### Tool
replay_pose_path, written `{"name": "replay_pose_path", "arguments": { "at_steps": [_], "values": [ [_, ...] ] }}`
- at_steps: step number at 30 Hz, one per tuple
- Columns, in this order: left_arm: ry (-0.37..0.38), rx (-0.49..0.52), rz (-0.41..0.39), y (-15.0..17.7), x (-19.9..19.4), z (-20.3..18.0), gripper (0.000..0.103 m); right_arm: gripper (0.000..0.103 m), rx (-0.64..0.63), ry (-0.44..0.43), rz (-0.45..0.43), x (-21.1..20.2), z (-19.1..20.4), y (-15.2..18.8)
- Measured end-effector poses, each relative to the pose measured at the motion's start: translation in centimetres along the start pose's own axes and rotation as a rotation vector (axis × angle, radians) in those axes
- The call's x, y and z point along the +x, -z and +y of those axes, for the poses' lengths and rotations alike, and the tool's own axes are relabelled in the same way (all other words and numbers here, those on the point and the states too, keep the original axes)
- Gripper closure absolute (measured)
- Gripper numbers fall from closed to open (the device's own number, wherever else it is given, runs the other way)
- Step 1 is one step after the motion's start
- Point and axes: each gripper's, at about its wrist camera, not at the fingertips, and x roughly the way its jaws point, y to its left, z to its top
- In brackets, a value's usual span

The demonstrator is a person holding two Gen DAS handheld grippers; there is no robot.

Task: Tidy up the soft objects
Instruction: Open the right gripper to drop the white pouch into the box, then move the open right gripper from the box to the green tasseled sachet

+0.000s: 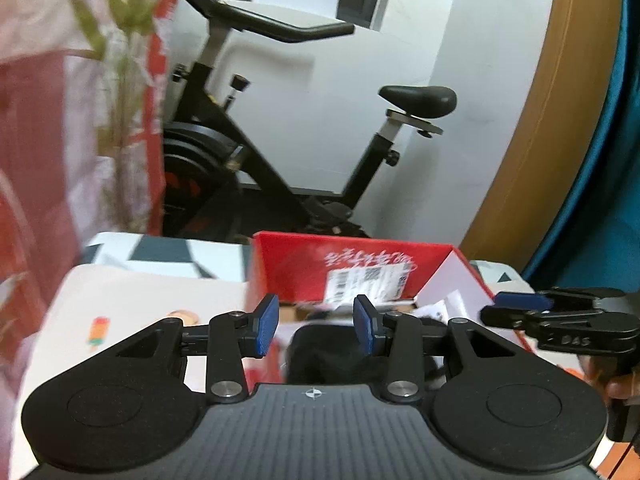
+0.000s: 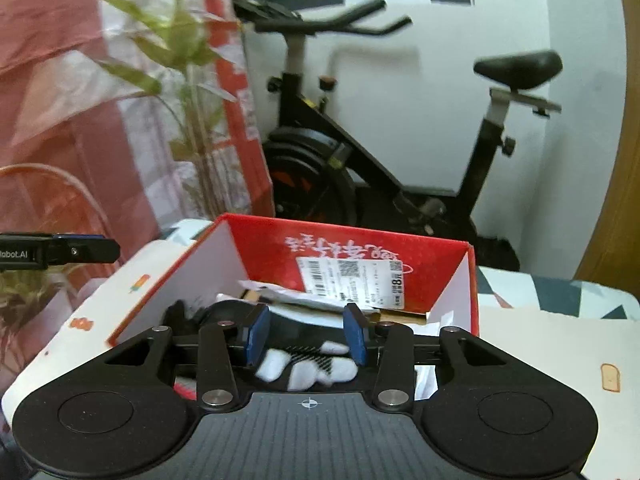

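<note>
A red cardboard box with white inner walls and a shipping label stands open on the table. Inside lie a black glove with white fingertips, some crumpled paper and another dark soft item. My right gripper hovers over the box, open, with the glove lying lower down and its blue pads clear of it. My left gripper is open over the box's near left part, above a black soft thing. Each gripper shows at the edge of the other's view: the right, the left.
A black exercise bike stands behind the table against a white wall. A leafy plant and a red-and-white curtain fill the left side. A white mat with small food prints covers the table. A wooden door frame lies at right.
</note>
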Motion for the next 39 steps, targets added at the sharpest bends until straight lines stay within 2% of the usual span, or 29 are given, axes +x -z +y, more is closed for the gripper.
{"name": "replay_pose_path", "arguments": {
  "at_steps": [7,11,15,21,25,29,34,37,39],
  "values": [
    [-0.094,-0.044,0.011,3.0,-3.8,0.2,0.060,0.065,0.045,-0.049,-0.065,-3.6,2.1,3.0],
    [-0.113,-0.059,0.029,4.8,-4.8,0.1,0.061,0.065,0.053,-0.061,-0.071,-4.8,3.0,4.6],
    [-0.107,-0.054,0.042,5.1,-6.0,-0.1,0.061,0.065,0.056,-0.074,-0.051,-5.6,3.3,5.2],
    [-0.119,0.006,-0.042,1.9,-8.8,-1.0,0.061,0.065,0.062,-0.058,-0.130,-9.3,1.8,2.5],
    [-0.148,0.105,-0.129,-1.9,-12.0,-1.5,0.060,0.065,0.079,-0.032,-0.202,-12.9,-0.7,-0.6],
    [-0.216,0.158,-0.209,-5.9,-15.8,-0.4,0.060,0.065,0.083,0.034,-0.295,-17.5,-4.1,-4.3],
    [-0.363,0.212,-0.302,-10.1,-19.5,1.1,0.060,0.065,0.067,0.155,-0.403,-22.6,-8.1,-8.0],
    [-0.423,0.222,-0.330,-11.7,-20.3,1.8,0.060,0.065,0.057,0.213,-0.445,-24.4,-10.0,-9.1],
    [-0.436,0.213,-0.323,-11.6,-19.8,2.0,0.060,0.065,0.053,0.228,-0.446,-24.5,-10.8,-8.9]
  ]
}}
